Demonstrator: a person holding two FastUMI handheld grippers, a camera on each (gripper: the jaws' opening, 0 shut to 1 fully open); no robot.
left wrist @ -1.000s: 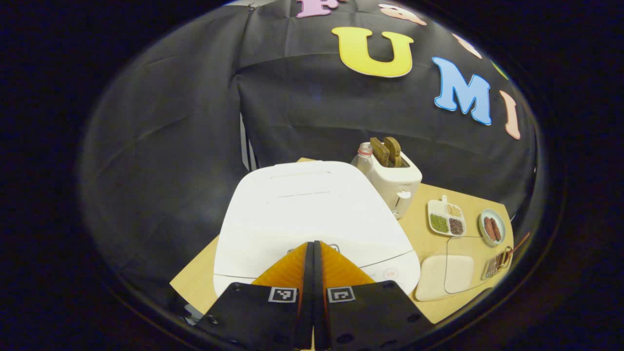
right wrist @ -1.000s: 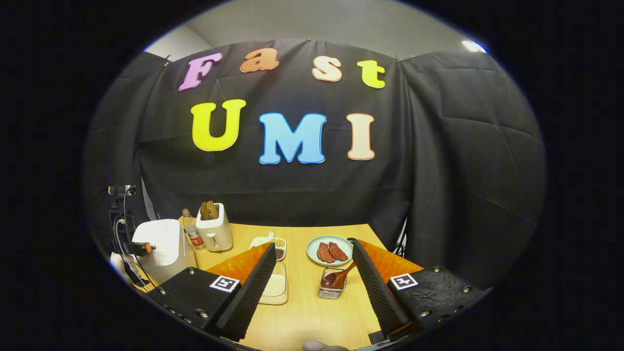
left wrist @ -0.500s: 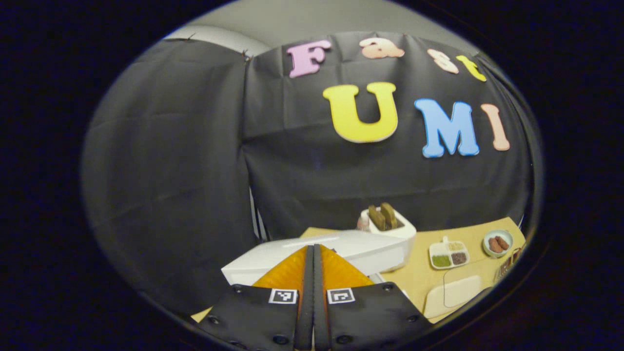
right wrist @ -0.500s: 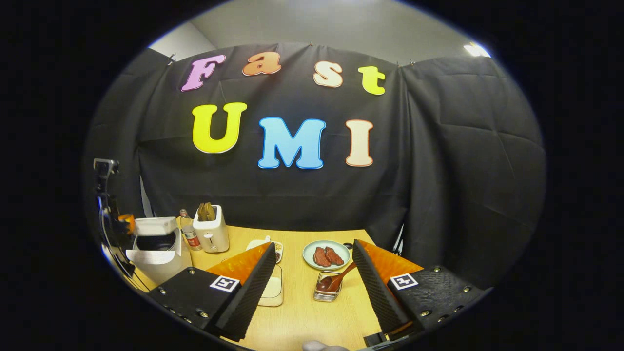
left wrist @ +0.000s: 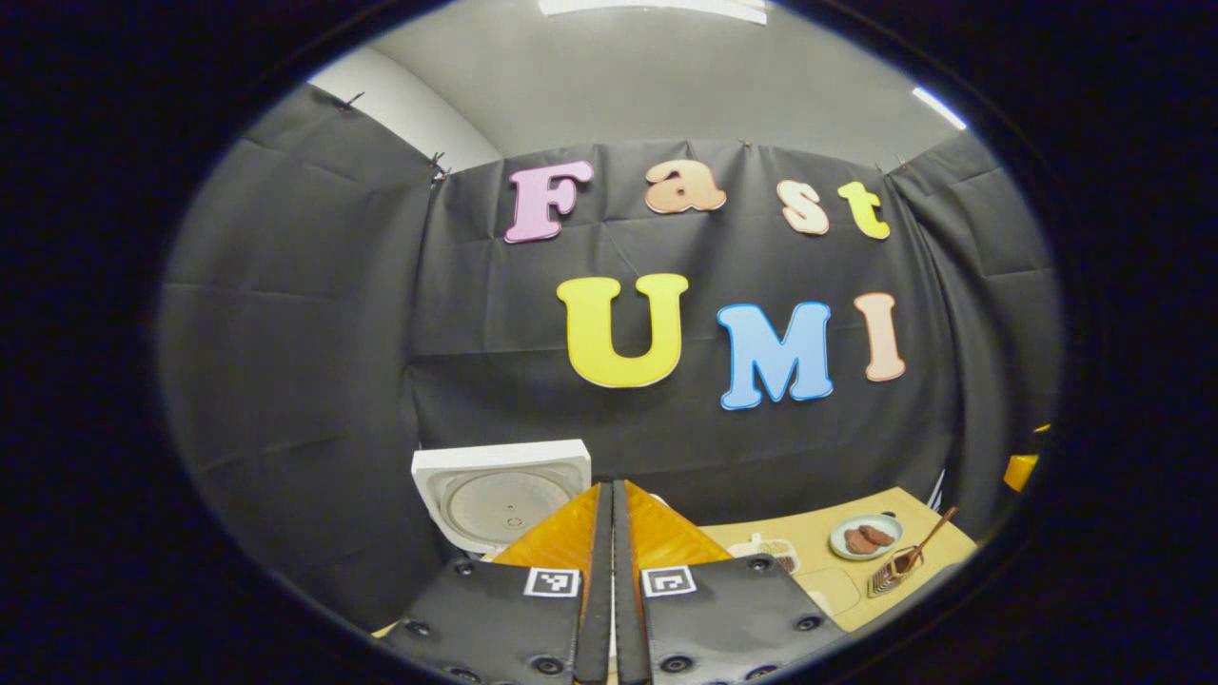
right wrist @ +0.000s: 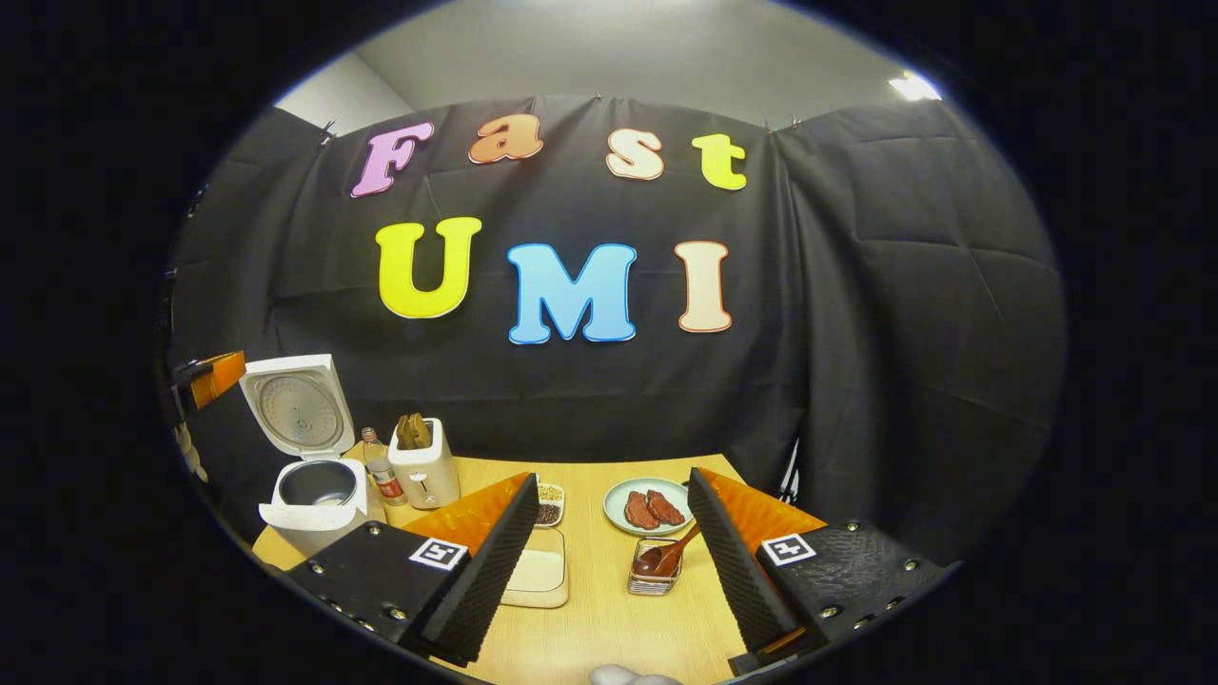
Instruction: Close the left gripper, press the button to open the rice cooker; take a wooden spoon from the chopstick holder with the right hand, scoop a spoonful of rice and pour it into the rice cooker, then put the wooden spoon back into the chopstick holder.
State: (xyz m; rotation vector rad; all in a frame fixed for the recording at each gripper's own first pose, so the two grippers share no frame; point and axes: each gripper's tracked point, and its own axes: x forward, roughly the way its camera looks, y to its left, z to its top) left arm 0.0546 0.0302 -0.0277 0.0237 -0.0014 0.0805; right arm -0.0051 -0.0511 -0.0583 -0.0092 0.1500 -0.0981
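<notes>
The right gripper [right wrist: 609, 533] is held spread; ahead between its fingers stand the spoon [right wrist: 666, 555] in its holder [right wrist: 653, 577], a plate [right wrist: 647, 505] beyond, perhaps of meat. The left gripper [left wrist: 611, 533] is pressed together, the cooker [right wrist: 309, 476] lid raised.

Likely staged kitchen booth: black cloth wall [right wrist: 904, 333], toaster [right wrist: 424, 464], rice cooker [right wrist: 309, 476].

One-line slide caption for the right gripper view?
Open right gripper faces wooden spoon in chopstick holder; rice cooker lid up.

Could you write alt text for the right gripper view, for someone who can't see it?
The open right gripper hovers over a wooden table, aimed at a wooden spoon standing in a chopstick holder. At far left, a white rice cooker stands with its lid raised, beside a toaster.
</notes>
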